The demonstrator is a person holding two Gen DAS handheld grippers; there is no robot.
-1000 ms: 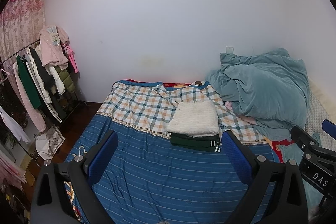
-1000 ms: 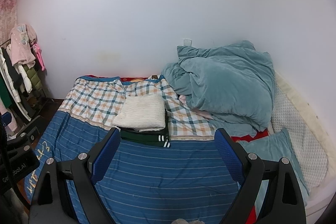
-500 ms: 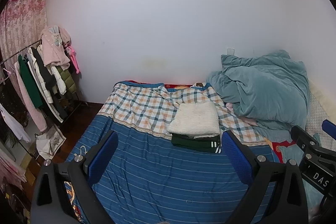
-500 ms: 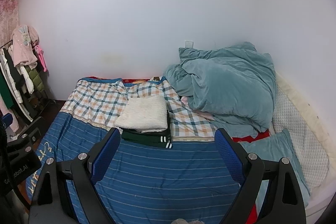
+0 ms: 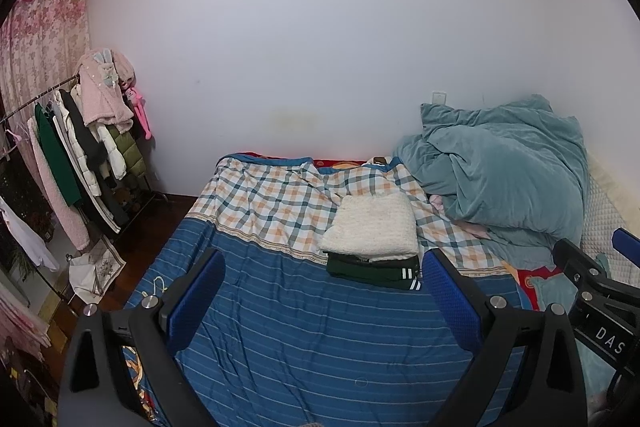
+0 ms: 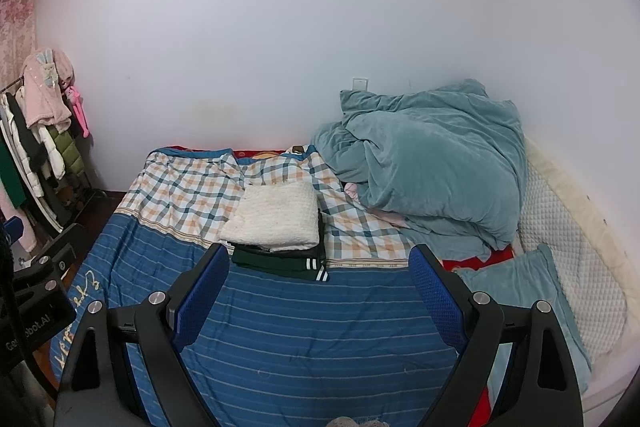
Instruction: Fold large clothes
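Left wrist view looks down a bed (image 5: 304, 359) spread with a blue striped and checked sheet, both grippers held above its near end with nothing in them. Largest ahead of the jaws, to their right, is a heaped teal duvet (image 5: 504, 171), bulky, soft and probably heavy to drag; it would likely need both grippers on two corners of one edge, though no clean edge shows in the heap. Far left of the jaws stands a clothes rack (image 5: 76, 163) hung with coats and a pink fleece, its load thick and limp. Straight ahead, just beyond the tips of the left gripper (image 5: 324, 303), lies the folded stack: a cream knitted garment (image 5: 372, 227) resting squarely on a dark green garment (image 5: 372, 269) with white stripes at its hem. The knit looks light, floppy and grippy, and likely to stretch if pinched by a single layer; a hold at a folded edge, through all layers, seems safest. The green piece looks smoother and may slide. Right wrist view shows the right gripper (image 6: 320, 291) likewise with jaws wide apart, the stack just past its left finger. No basket, box or other container is visible.
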